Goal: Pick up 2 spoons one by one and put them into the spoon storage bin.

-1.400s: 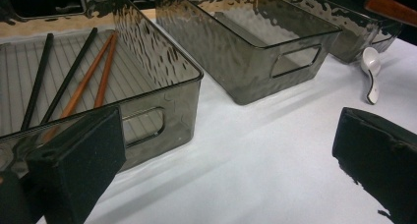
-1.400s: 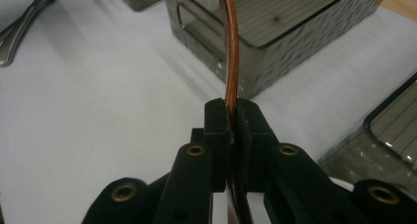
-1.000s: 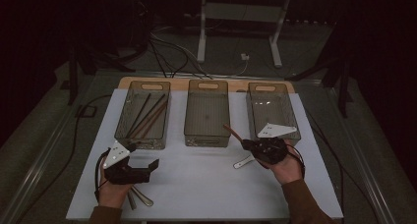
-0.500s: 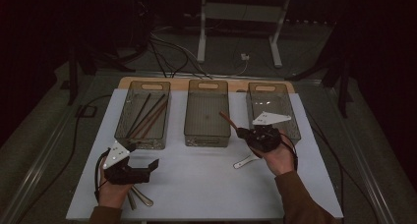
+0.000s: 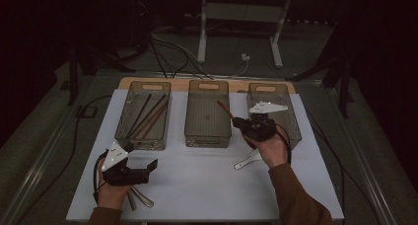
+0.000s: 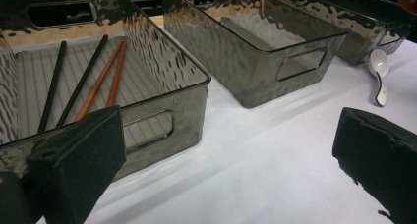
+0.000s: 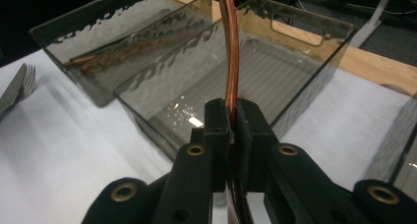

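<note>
Our right gripper [image 7: 230,117] is clenched on a brown spoon [image 7: 229,47], its handle pinched between the jaws and its far end raised over the middle bin [image 5: 207,114]. Our left gripper [image 6: 221,150] hangs released, jaws wide apart over the white table [image 6: 255,170], just before the left bin [image 6: 162,71] holding chopsticks [image 6: 96,84]. A white spoon [image 5: 248,159] lies near our right hand [image 5: 271,150].

1. White spoon [image 5: 248,159] lies on the white table [image 5: 207,185], just beneath the right claw [image 5: 236,120].
2. Chopsticks [image 5: 148,117] rest in the bin [image 5: 141,144] well left of it.
3. Metal cutlery [image 5: 140,198] sits farther left, at the near edge.
</note>
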A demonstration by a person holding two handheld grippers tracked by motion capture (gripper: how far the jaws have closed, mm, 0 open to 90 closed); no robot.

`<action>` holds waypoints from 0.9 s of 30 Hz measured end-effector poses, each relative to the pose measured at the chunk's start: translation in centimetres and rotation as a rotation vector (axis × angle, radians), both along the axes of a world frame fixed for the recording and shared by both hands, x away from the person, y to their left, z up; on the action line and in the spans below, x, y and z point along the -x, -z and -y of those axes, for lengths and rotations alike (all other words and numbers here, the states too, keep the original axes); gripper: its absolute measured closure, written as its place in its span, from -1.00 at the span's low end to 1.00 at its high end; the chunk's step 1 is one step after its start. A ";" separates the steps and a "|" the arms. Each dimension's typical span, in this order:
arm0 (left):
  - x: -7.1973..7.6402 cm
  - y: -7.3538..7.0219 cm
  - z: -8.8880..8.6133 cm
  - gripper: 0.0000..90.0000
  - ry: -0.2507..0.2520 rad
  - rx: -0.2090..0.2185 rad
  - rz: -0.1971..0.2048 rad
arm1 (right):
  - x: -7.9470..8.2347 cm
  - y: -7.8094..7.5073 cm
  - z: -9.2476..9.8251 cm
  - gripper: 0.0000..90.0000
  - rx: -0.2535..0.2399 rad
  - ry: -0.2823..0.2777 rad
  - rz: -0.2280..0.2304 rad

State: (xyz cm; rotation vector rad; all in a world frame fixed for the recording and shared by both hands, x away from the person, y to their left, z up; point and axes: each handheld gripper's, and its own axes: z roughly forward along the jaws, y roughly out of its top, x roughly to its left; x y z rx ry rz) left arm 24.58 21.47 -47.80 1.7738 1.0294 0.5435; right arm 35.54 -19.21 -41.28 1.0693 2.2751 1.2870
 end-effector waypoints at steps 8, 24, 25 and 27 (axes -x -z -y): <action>-0.1 0.0 -0.1 -0.98 0.003 -0.008 -0.003 | -1.2 0.1 -1.0 0.89 -0.032 0.009 -0.017; 0.1 -0.3 -0.4 -0.98 -0.022 -0.014 0.034 | -3.1 0.9 -1.7 0.89 -0.097 0.059 -0.047; 0.2 -0.3 -0.4 -0.98 -0.030 -0.014 0.037 | -3.2 0.9 -1.8 0.89 -0.104 0.064 -0.050; 0.2 -0.3 -0.5 -0.98 -0.034 -0.014 0.037 | -3.4 1.0 -1.9 0.89 -0.105 0.071 -0.048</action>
